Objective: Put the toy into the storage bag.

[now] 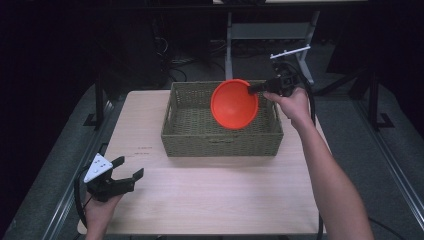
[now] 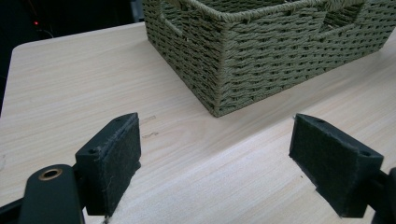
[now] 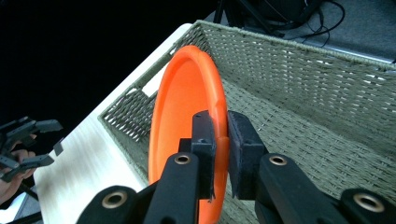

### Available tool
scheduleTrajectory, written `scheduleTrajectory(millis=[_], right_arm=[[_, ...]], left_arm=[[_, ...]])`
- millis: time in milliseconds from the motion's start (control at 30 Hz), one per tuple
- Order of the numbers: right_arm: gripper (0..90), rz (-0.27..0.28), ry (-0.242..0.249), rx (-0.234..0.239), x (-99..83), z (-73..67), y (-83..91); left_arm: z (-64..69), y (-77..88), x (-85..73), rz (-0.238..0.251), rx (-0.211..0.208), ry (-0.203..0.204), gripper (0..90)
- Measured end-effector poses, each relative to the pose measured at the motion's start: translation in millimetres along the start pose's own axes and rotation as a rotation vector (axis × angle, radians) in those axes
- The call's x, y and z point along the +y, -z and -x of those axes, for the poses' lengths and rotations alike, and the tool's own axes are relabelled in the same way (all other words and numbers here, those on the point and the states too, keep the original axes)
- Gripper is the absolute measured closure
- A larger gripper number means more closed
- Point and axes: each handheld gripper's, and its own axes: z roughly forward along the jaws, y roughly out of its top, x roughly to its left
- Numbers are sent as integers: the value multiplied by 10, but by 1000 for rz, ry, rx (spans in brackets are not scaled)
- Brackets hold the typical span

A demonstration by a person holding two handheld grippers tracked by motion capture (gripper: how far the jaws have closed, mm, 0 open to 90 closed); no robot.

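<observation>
Dark floor and cables are surrounding a pale wooden bench (image 1: pixel 215 200). Near its front left corner, the left hand-held gripper (image 1: pixel 128 167) is resting low over the wood, its jaws standing wide apart and grasping nothing. Toward the back edge, a woven green basket (image 1: pixel 220 142) is sitting on the bench. Over the basket's right half, an orange plate (image 1: pixel 233 105) is hanging tilted on edge, its lower part dipping inside. At the basket's back right corner, the right hand-held gripper (image 1: pixel 251 88) is pinching the plate's rim, clenched on it.
</observation>
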Motion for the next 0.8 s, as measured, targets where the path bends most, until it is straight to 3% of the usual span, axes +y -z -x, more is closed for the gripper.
scheduleTrajectory(millis=[433, 800], right_arm=[[819, 8, -27, -8, 21, 64, -121], [819, 4, -70, -40, -61, 222, -243]], left_arm=[[9, 5, 7, 10, -2, 2, 161], [11, 6, 11, 13, -3, 4, 161]])
